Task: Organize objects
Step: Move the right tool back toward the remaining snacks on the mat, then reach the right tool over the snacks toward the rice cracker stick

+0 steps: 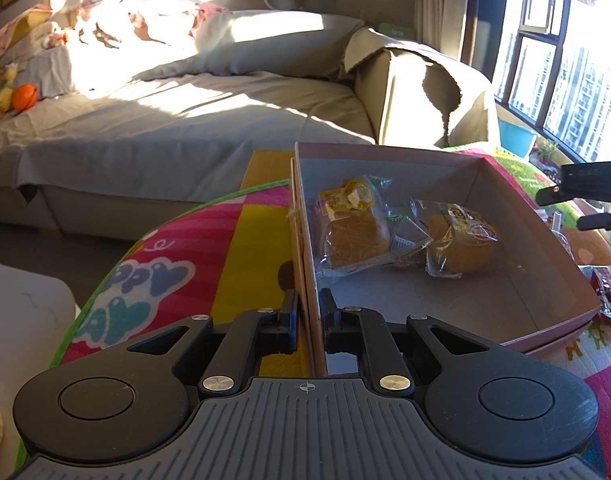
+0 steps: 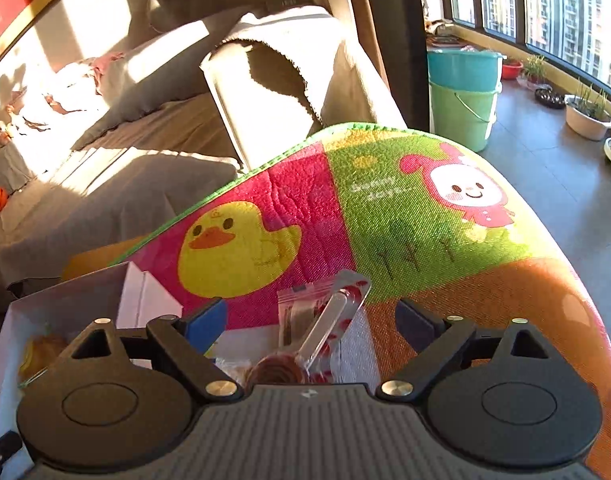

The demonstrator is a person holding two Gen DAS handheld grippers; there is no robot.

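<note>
Landmark: shallow pink cardboard box (image 1: 505, 208), open-topped, grey inside, lying on a bright cartoon play mat (image 1: 241, 240) spread over the desk.

Item 1. Left claw (image 1: 310, 312): jaws nearly closed, clamped on the near-left wall of the box, 1 finger outside the wall and 1 inside.

Item 2. Wrapped bun (image 1: 353, 236) in clear plastic with a yellow label, resting on the box floor toward the far-left corner.

Item 3. Second wrapped bun (image 1: 461, 240), also in clear plastic with a yellow label, on the box floor just right of the first, the 2 wrappers touching or nearly so.

Item 4. Right claw (image 2: 311, 320): jaws spread wide, holding nothing, pads pressing on nothing. It sits just right of the box, over the mat; from the left wrist view it shows only as a dark shape at the box's right edge.

Item 5. Snack packet (image 2: 325, 316), clear with red print and a clear plastic spoon-like piece, lying on the mat right of the box, between the open fingers of the right claw but untouched by them.

Item 6. Further wrapped snacks (image 2: 265, 368) lie close under the right claw, partly hidden; kind cannot be told.

Item 7. Grey-covered sofa (image 1: 185, 120) beyond the box's far side.
</note>
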